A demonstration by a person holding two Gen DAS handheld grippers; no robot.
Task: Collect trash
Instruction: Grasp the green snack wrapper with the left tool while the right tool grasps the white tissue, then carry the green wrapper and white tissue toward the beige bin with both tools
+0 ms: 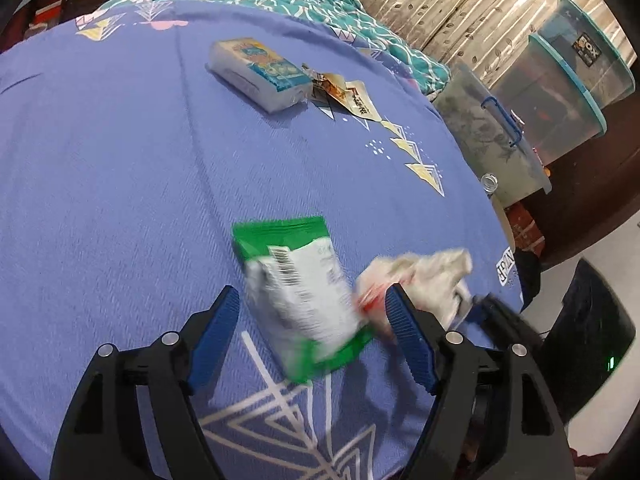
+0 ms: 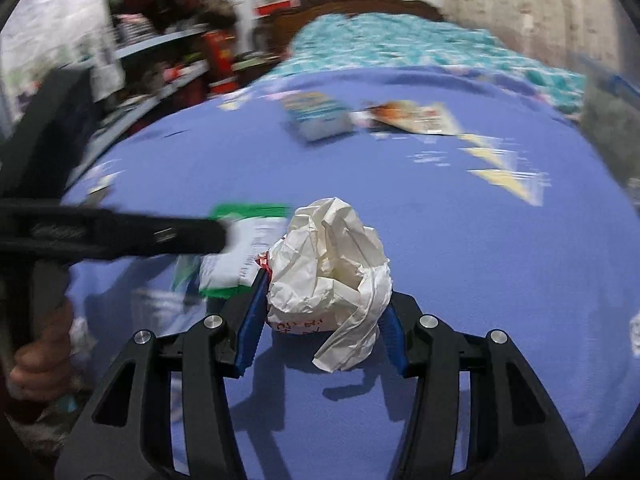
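Below, in the left wrist view, the left gripper (image 1: 312, 312) stands spread around a green-and-white wrapper (image 1: 300, 300) on the purple bedspread (image 1: 120, 180), pads off it. The right gripper (image 2: 324, 304) pinches a crumpled white paper wad (image 2: 332, 276). At upper right, lidded clear storage bins (image 1: 560, 96) hold contents too murky to tell.
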